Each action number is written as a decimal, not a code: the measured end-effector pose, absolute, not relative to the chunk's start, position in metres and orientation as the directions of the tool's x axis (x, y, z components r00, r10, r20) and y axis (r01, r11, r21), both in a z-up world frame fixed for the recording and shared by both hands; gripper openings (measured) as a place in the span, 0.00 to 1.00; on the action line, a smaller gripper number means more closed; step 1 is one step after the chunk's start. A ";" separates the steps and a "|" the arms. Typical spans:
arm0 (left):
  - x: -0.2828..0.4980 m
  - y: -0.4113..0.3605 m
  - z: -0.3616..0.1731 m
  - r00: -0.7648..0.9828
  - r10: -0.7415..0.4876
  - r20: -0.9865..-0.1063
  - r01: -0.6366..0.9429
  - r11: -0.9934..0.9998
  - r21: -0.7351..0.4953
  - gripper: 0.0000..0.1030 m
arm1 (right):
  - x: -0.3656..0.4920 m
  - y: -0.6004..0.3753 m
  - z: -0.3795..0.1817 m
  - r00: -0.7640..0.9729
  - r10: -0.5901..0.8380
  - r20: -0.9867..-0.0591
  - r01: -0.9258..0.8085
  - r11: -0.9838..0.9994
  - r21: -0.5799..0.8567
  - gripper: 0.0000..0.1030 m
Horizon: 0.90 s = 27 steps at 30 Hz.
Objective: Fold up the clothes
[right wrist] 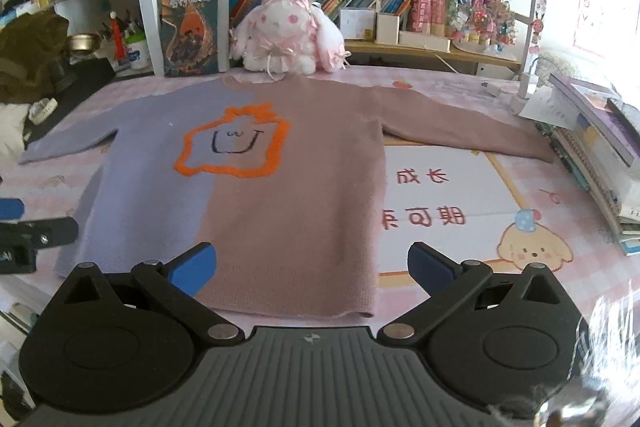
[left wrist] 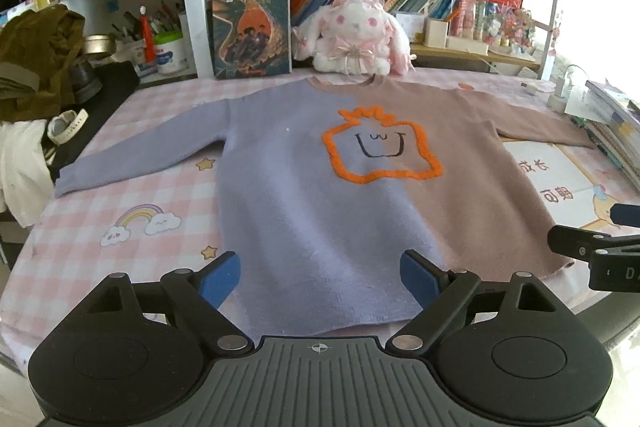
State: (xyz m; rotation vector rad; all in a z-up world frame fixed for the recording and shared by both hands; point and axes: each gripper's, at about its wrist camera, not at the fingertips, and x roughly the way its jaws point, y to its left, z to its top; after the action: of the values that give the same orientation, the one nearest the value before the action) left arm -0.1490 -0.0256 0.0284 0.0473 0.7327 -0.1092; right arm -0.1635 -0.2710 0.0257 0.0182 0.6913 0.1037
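Pink checked table [left wrist: 120,187] holds sweater [left wrist: 320,195] ahead of left gripper [left wrist: 320,279].

Plush rabbit [left wrist: 354,35] at far table edge, poster-covered book [left wrist: 251,23] upright to its left. Olive garment [left wrist: 36,55] heaped far left. Stacked books [right wrist: 600,163] right. Checked tablecloth [left wrist: 120,195] underneath.

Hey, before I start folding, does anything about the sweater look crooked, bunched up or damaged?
Nothing stands out. The sweater lies flat, front up, both sleeves spread, no visible damage. Its hem ripples slightly. The brown sleeve ends close to the book stack. Both hand-held grippers hover open at the hem.
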 end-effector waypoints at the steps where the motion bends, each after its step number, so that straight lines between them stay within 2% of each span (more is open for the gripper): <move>1: -0.148 -0.022 0.027 0.736 -0.090 -0.671 0.123 0.992 0.001 0.87 | -0.164 -0.266 0.026 0.766 0.095 -0.635 -0.085 0.995 0.047 1.00; 7: -0.135 0.015 0.027 0.748 -0.144 -0.649 0.185 0.983 -0.004 0.87 | -0.163 -0.230 0.030 0.769 0.038 -0.638 -0.041 0.999 0.010 1.00; 13: -0.108 0.077 0.025 0.716 -0.229 -0.660 0.228 0.970 -0.089 0.89 | -0.162 -0.178 0.033 0.763 -0.052 -0.644 0.033 0.999 -0.042 1.00; 20: -0.092 0.135 0.022 0.726 -0.240 -0.644 0.240 0.967 -0.090 0.91 | -0.163 -0.123 0.033 0.762 -0.128 -0.635 0.116 0.991 -0.061 1.00; 27: -0.080 0.188 0.017 0.763 -0.177 -0.622 0.190 0.981 -0.046 0.91 | -0.164 -0.093 0.030 0.739 -0.203 -0.642 0.186 0.978 -0.095 1.00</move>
State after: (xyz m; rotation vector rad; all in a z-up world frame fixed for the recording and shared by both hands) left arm -0.0800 0.1883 0.0169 0.0202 0.6746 -0.1994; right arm -0.1638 -0.0929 0.0302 -0.0249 0.7075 -0.2134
